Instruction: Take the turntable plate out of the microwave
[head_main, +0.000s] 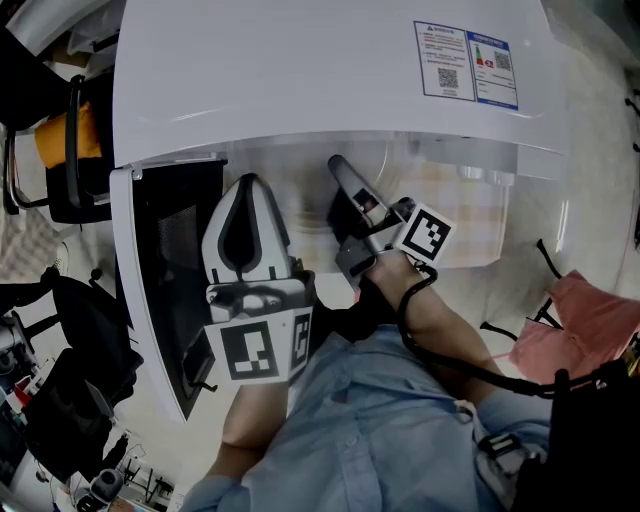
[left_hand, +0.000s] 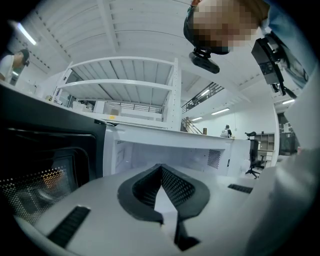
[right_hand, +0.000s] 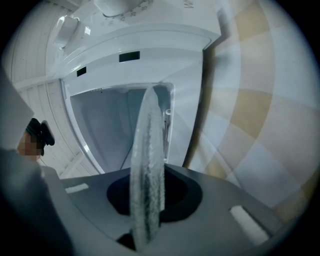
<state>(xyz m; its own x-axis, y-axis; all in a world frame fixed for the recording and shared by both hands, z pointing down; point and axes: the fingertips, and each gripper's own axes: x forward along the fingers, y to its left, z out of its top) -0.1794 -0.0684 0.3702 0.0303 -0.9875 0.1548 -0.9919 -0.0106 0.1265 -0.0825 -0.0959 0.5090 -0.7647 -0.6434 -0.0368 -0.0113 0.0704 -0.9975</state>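
Filling the upper half of the head view, the white microwave (head_main: 300, 80) stands with its dark door (head_main: 165, 270) swung open at the left of the frame. Seen edge-on in the right gripper view, the glass turntable plate (right_hand: 147, 170) runs as a narrow strip from the bottom centre up towards the cavity opening, directly between the jaws. The right gripper (head_main: 345, 185), at centre frame in the head view, is clamped on the plate's rim. The left gripper (head_main: 246, 190), lower left of it beside the door, has its jaws pressed together with nothing between them.
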